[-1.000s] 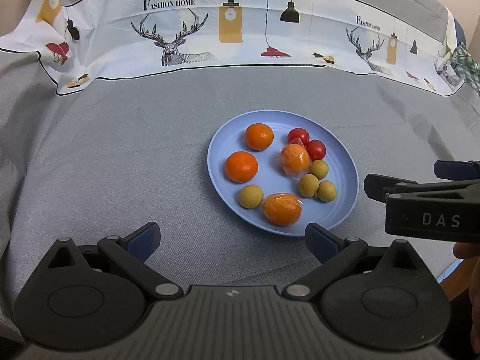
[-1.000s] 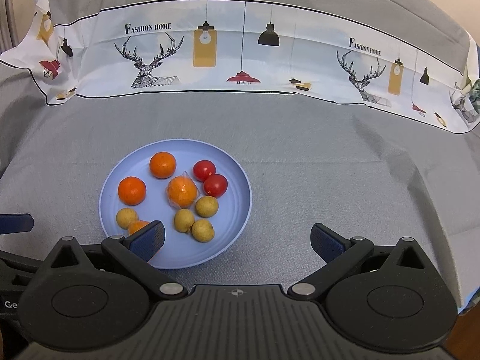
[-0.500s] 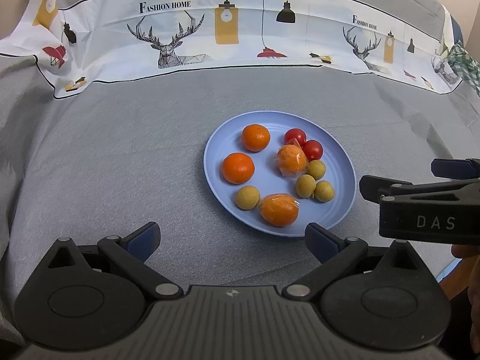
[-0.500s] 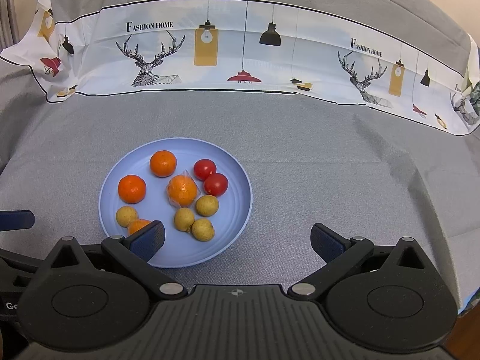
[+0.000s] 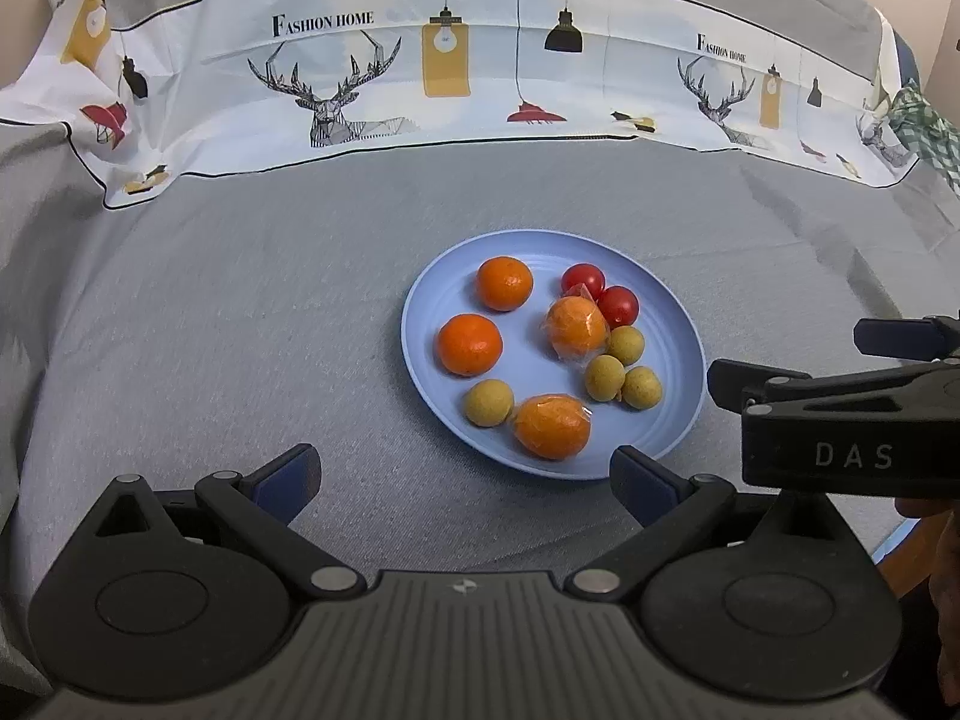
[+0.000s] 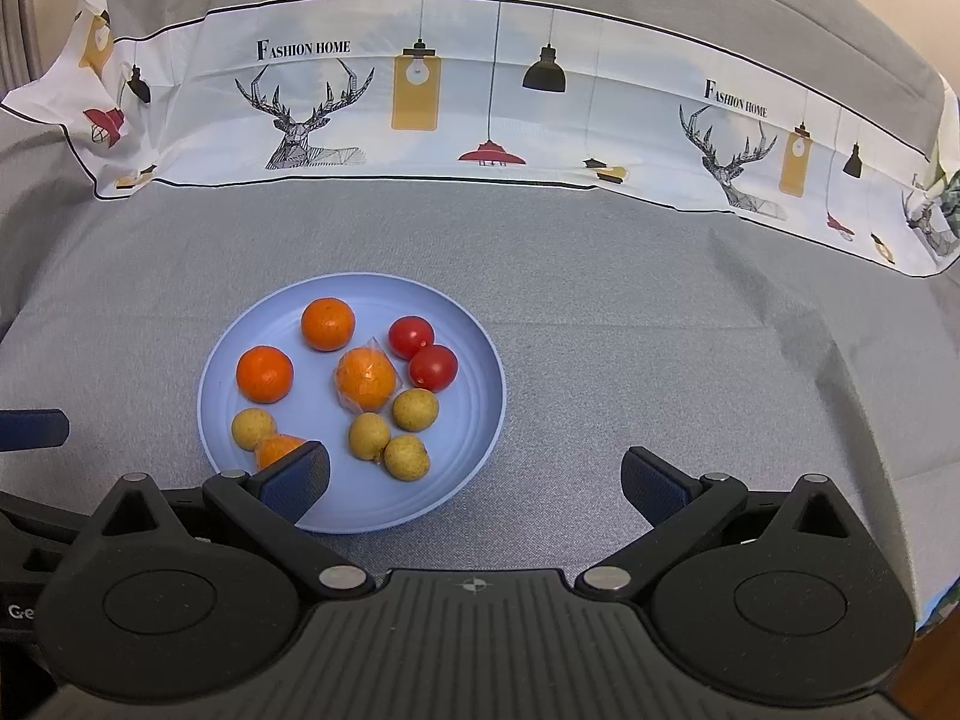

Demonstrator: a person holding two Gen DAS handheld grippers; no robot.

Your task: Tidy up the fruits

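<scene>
- All fruit lies on the plate [image 5: 681, 414] — oranges [image 5: 469, 344], tomatoes [image 5: 617, 306], longans [image 5: 605, 369] loosely mixed.
- Left gripper [image 5: 465, 474] and right gripper [image 6: 474, 480] hover wide open, holding nothing.
- Sorted or not is unclear — grip wrapped oranges gently.

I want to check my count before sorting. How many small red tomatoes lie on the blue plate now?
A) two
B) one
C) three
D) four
A: two red tomatoes lie side by side at the far right of the blue plate, next to the wrapped orange; all other fruits there are orange or yellow-brown.
</scene>
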